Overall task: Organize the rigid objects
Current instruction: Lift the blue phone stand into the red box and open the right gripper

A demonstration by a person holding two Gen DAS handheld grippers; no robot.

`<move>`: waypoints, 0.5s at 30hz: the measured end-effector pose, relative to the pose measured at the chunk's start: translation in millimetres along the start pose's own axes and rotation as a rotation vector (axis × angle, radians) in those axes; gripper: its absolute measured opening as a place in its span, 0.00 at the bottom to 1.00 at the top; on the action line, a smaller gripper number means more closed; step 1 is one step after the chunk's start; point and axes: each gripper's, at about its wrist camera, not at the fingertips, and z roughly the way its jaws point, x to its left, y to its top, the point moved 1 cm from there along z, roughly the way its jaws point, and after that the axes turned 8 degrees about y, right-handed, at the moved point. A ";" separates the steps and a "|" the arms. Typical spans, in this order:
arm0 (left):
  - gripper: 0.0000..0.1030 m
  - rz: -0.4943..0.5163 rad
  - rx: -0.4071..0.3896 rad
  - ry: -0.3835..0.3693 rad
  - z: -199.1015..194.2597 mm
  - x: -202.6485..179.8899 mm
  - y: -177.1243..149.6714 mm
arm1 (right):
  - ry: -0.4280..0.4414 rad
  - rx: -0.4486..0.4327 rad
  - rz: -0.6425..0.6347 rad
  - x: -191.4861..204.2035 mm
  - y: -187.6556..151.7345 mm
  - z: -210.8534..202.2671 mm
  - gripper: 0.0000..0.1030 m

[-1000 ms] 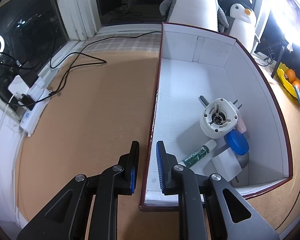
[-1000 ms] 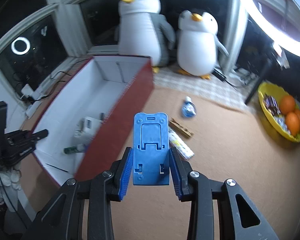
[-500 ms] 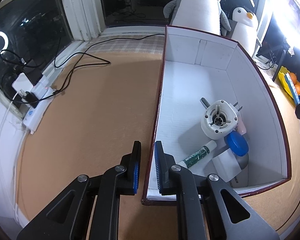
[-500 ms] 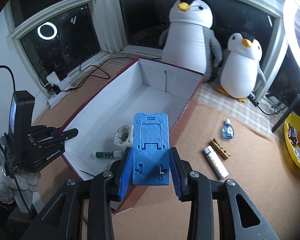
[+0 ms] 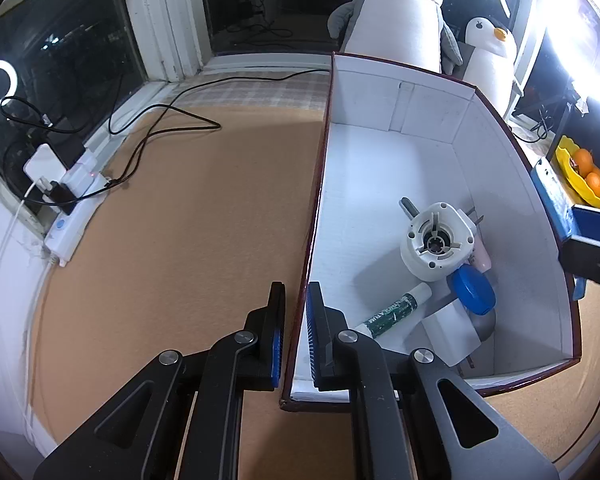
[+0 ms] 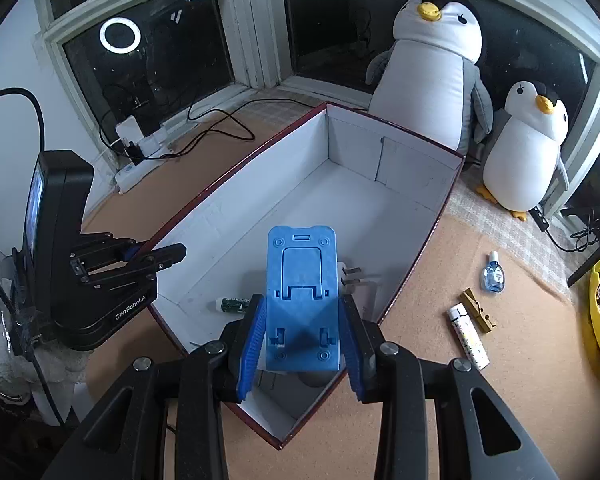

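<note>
Right claw (image 6: 302, 336) grips blue stand (image 6: 302, 300) (seemingly over box (image 6: 396, 184)) — left claw (image 5: 296, 332) pinches wall.

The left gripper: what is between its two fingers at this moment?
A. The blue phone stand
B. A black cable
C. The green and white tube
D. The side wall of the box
D. In the left wrist view the left gripper has its pads on either side of the thin side wall of the box; the blue phone stand is in the right gripper.
</note>
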 end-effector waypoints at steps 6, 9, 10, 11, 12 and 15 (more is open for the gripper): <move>0.09 -0.001 -0.001 -0.002 0.1 -2.0 0.2 | 0.003 0.013 0.000 4.0 0.2 4.6 0.32; 0.08 0.000 -0.002 0.000 0.0 -1.9 0.2 | 0.006 0.019 0.000 5.3 0.5 6.6 0.32; 0.08 -0.001 -0.003 0.000 -0.2 -2.1 0.2 | 0.007 0.021 0.000 5.7 0.5 7.3 0.32; 0.08 -0.003 -0.002 -0.002 0.0 -2.2 0.3 | 0.007 0.022 0.000 6.2 0.5 8.0 0.32; 0.08 -0.004 -0.002 -0.003 0.0 -2.4 0.4 | 0.008 0.023 0.000 6.3 0.6 8.4 0.32; 0.08 -0.003 -0.004 -0.003 -0.1 -2.8 0.8 | 0.009 0.024 -0.003 7.8 0.8 9.3 0.32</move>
